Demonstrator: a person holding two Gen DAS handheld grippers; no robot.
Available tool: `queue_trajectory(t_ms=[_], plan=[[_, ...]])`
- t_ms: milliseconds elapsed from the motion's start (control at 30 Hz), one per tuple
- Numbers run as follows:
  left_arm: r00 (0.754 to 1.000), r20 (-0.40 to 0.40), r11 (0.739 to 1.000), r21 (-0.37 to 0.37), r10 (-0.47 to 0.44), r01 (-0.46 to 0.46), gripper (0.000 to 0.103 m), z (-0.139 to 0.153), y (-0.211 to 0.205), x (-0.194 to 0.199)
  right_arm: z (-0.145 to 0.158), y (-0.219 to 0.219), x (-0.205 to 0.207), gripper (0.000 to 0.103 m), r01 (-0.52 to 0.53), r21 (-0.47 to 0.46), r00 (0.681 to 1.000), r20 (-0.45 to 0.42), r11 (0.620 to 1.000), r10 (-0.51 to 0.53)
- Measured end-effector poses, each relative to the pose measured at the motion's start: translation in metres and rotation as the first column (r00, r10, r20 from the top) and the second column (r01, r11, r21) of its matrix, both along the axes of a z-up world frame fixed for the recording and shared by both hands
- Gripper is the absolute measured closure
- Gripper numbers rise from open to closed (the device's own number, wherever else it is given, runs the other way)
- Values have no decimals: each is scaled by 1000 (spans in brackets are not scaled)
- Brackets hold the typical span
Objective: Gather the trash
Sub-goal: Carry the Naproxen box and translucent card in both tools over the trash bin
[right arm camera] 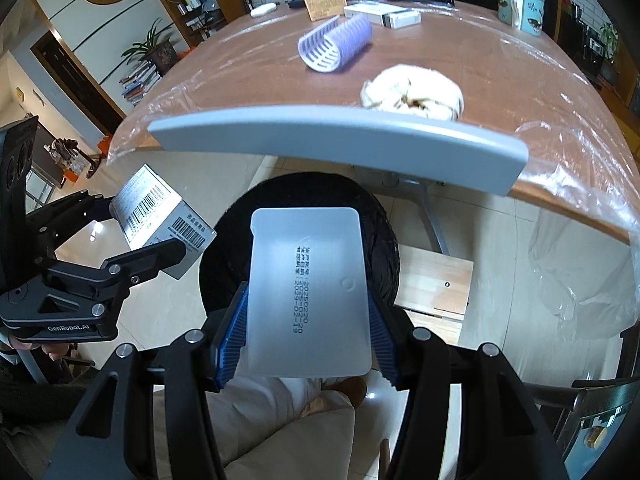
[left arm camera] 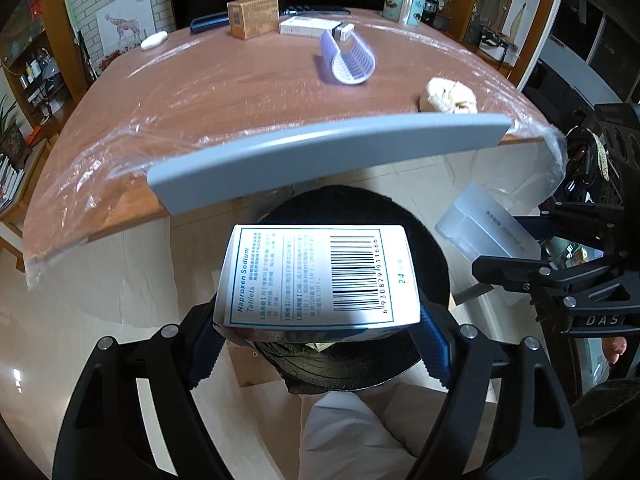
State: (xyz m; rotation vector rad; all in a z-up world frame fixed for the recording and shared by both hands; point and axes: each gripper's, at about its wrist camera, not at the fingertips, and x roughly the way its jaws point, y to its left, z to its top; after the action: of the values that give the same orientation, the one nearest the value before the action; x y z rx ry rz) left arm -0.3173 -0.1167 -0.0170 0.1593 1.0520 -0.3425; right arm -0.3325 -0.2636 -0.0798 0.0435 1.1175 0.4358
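Gripping "Naproxen Sodium Tablets" box: left tongs; right tongs clamp dated plastic tray.

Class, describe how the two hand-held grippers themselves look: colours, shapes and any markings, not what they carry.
Both are black linkage frames with silver rivets and blue ribbed finger pads. The left hand-held gripper body reads "GenRobot.AI" in the right wrist view; the right hand-held gripper shows "DAS" lettering in the left wrist view. No cables visible.

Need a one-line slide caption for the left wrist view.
Left gripper holds a Naproxen Sodium tablet box above the black-lined bin beside the table.
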Motion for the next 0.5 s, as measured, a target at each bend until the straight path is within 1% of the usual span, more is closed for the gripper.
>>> queue_trajectory(t_ms=[500], plan=[[999, -48, 999, 54, -3, 5, 22, -26, -5, 6, -24, 9, 7, 49, -15, -49, 999, -40, 999, 13]])
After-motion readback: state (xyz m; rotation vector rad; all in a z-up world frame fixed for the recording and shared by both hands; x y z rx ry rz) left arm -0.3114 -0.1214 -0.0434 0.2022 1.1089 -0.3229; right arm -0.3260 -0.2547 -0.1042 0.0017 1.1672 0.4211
